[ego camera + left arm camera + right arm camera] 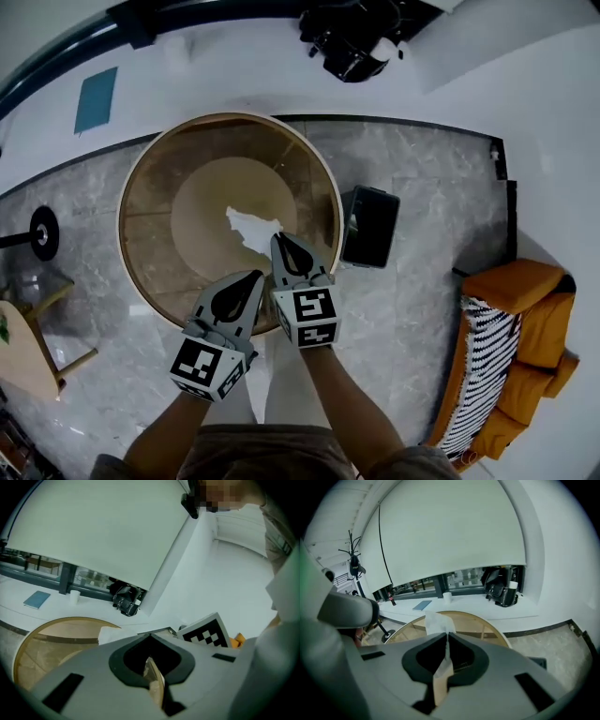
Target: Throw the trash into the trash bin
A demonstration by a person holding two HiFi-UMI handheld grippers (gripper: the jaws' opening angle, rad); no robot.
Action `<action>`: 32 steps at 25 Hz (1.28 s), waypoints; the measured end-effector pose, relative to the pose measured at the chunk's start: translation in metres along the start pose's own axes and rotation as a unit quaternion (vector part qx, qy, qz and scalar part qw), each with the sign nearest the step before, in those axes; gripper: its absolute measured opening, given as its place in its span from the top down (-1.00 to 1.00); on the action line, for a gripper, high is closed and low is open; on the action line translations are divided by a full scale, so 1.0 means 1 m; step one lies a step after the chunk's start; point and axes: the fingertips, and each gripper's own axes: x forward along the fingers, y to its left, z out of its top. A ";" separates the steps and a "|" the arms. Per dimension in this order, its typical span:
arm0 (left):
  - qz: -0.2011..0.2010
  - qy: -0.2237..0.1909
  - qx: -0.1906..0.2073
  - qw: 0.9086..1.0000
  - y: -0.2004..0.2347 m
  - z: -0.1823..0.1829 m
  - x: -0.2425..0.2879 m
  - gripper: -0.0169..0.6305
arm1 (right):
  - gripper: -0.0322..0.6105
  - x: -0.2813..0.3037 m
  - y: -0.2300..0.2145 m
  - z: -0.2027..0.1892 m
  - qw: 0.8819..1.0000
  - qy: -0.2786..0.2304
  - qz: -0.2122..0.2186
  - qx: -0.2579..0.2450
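Head view: right claw [278, 238] pinches tissue [247, 226] over bin [122, 217], left claw [257, 276] closed, phone [370, 227] beside.

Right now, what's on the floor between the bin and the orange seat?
Head view: a flat black slab lies just right of the bin, close to its rim. Past it there is only bare grey floor up to the orange seat.

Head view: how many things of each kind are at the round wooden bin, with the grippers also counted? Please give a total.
Grippers: 2 (left gripper, right gripper)
Round wooden bin: 1
White paper scrap, held in the right gripper: 1
Black flat device beside the bin: 1
Total: 5
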 end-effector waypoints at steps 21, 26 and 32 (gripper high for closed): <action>-0.211 0.080 0.079 0.971 -0.248 -0.028 0.159 0.89 | 0.82 -0.210 -0.282 -0.076 0.963 -0.019 -0.236 0.126; -0.210 0.091 0.091 0.969 -0.248 -0.036 0.175 0.89 | 0.82 -0.203 -0.300 -0.094 0.962 -0.011 -0.237 0.136; -0.189 0.100 0.089 0.973 -0.219 -0.067 0.192 0.89 | 0.82 -0.163 -0.316 -0.135 0.964 -0.001 -0.227 0.141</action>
